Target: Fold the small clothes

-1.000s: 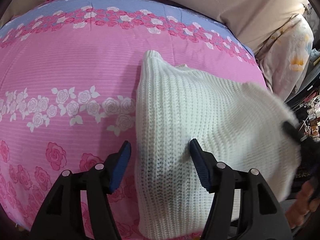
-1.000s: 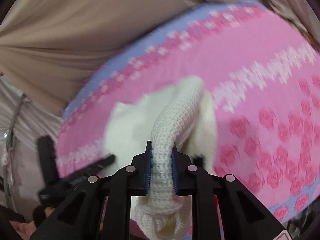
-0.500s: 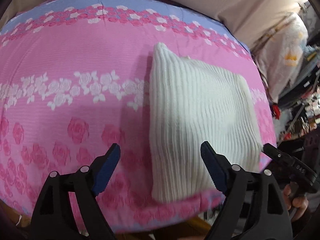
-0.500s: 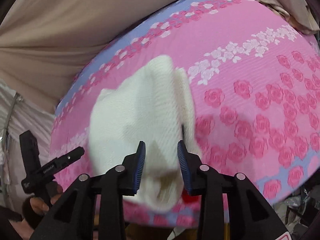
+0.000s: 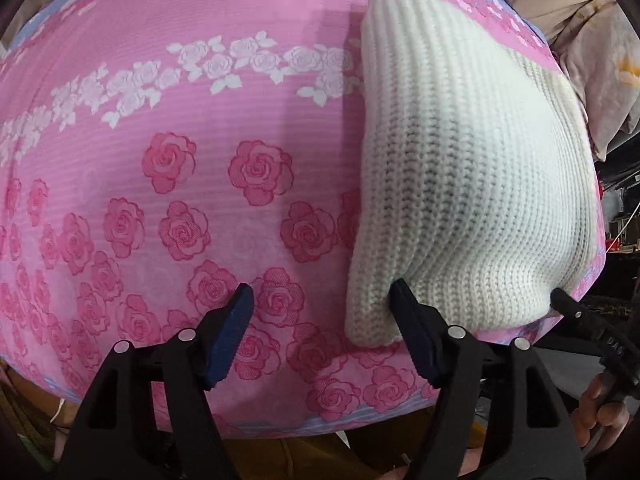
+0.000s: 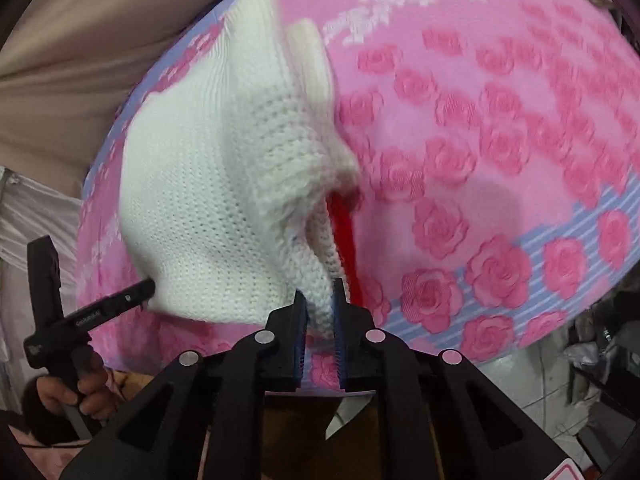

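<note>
On the pink rose bedspread (image 5: pixel 168 92), your white knit sweater (image 5: pixel 472 168) now lies folded. Your right gripper (image 6: pixel 320 308), previously released, closes onto its near edge again; your left gripper (image 5: pixel 320 312), down-tilted, is closing, nothing pinched.

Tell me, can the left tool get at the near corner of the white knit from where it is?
Probably yes. The left tool is closing, nothing between its pads, one finger at the white knit corner; only pink sheet lies around.

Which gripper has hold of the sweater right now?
The right gripper: its jaws are closing on a fold of the white sweater. The left gripper stands wide, closing, one finger touching the sweater's near corner.
</note>
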Tool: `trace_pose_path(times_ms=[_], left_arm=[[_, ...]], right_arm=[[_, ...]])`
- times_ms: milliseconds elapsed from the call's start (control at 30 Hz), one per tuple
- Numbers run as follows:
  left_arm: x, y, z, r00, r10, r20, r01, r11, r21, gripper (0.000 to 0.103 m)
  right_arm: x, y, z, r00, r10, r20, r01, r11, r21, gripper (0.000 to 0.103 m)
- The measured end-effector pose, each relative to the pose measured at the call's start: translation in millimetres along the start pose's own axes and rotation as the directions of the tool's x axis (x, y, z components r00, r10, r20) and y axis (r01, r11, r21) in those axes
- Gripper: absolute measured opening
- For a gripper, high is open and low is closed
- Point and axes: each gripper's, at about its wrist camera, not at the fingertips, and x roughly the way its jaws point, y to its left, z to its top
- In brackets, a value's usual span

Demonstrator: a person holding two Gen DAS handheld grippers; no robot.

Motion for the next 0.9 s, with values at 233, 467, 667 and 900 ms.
trace_pose_path(times_ms=[233, 467, 667, 900], left_arm=[[-54, -16, 15, 0.975, -0.167, 0.149, 0.171, 0.985, -0.016, 0.088], [-12, -25, 66, 0.972, -0.209, 0.11, 0.216, 0.974, -0.063, 0.093], [28, -2, 76, 0.944, -0.325, 0.054, 0.329, 0.924, -0.194, 0.093], [-8, -23, 81, 0.913, -0.403, 0.068, 0.409, 0.9, -0.15, 0.045]], right_arm=[[-59, 25, 27, 0.987, 0.041, 0.155, -0.033, 0.998, -0.054, 0.069], [-14, 26, 74, 0.994, 0.051, 0.1, -0.047, 0.998, -0.047, 0.078], [28, 16, 81, 0.992, 0.118, 0.033, -0.119, 0.992, 0.039, 0.078], [11, 35, 85, 0.981, 0.172, 0.086, -0.174, 0.985, 0.018, 0.034]])
